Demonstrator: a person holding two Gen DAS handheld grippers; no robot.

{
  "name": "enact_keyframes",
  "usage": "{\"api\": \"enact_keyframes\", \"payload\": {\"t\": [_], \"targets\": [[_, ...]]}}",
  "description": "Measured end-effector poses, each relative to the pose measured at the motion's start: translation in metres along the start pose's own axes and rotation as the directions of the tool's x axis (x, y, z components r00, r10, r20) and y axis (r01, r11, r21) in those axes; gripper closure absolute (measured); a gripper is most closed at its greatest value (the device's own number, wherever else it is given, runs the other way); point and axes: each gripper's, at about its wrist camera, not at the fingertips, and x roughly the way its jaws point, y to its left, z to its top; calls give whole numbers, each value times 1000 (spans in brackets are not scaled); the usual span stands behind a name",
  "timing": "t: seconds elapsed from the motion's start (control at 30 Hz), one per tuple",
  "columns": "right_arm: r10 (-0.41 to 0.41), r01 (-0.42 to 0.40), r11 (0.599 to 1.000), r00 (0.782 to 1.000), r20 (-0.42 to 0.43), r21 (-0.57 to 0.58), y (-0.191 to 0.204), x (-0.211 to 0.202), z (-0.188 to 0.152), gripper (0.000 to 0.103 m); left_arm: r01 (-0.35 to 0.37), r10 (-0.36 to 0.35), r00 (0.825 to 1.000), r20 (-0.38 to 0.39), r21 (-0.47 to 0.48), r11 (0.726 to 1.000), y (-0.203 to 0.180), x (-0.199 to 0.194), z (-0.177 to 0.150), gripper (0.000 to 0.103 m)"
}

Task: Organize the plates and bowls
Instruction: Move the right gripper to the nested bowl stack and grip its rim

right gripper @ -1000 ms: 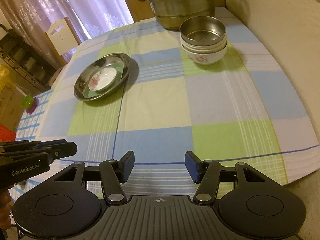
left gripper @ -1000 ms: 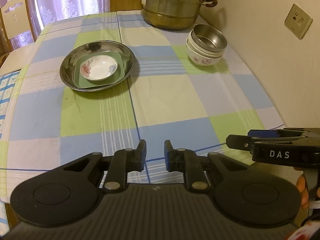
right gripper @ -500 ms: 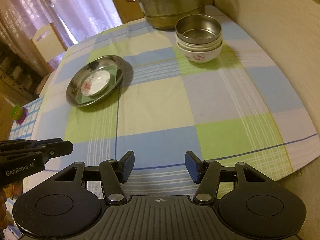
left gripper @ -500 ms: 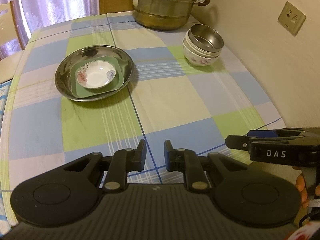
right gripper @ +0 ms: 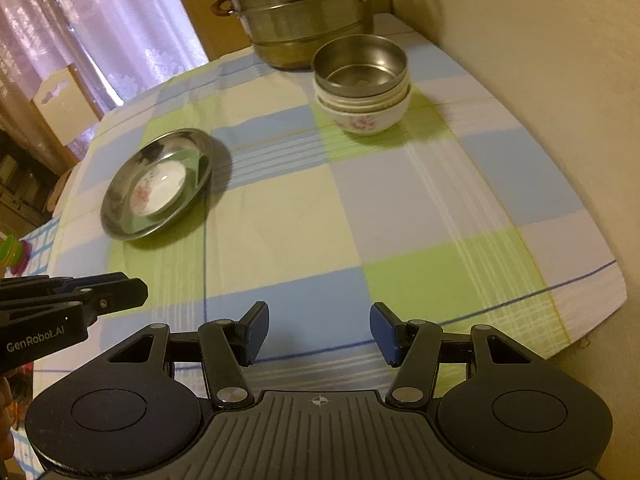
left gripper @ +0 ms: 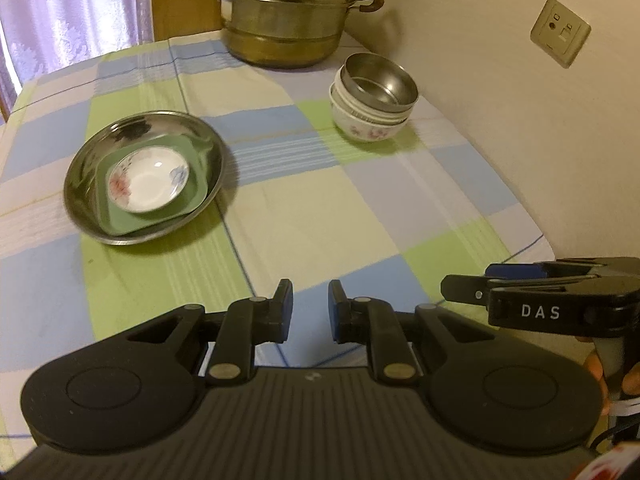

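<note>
Both grippers hang over the near edge of a table covered with a checked cloth (left gripper: pixel 320 216) of blue, green and cream squares. The left gripper (left gripper: pixel 310 310) has its fingers drawn close, with only a narrow gap between the blue pads, and nothing sits in that gap. The right gripper (right gripper: pixel 318 332) has its fingers spread wide and holds nothing.

A steel plate (left gripper: pixel 84 184) lies on the left half of the table, well ahead of both grippers and to the left of their fingers. Inside it rests a green square dish (left gripper: pixel 196 184), and on that sits a small white saucer (left gripper: pixel 146 182) with flower prints. In the right wrist view the same steel plate (right gripper: pixel 120 200) shows with the white saucer (right gripper: pixel 160 188) in its middle.

A stack of bowls (left gripper: pixel 372 120) stands farther back on the right, close to the wall: white flowered bowls nested together with a steel bowl (left gripper: pixel 380 80) on top. From the right wrist view the stack (right gripper: pixel 364 116) lies almost straight ahead of the open fingers, well apart from them.

Behind the bowls, at the far edge, stands a tall tiered steamer pot (left gripper: pixel 288 12) with curved handles. A wall socket (left gripper: pixel 560 32) is on the wall to the right.
</note>
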Motion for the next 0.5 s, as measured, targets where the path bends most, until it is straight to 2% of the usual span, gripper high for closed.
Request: {"api": "enact_keyframes", "payload": {"t": [0.27, 0.5], "targets": [[-8, 8, 1000, 1000, 31, -7, -32, 12, 41, 47, 3, -3, 999, 38, -18, 1000, -13, 25, 40, 87], [14, -11, 1000, 994, 105, -25, -70, 24, 107, 47, 12, -7, 997, 79, -61, 998, -34, 56, 92, 86]]}}
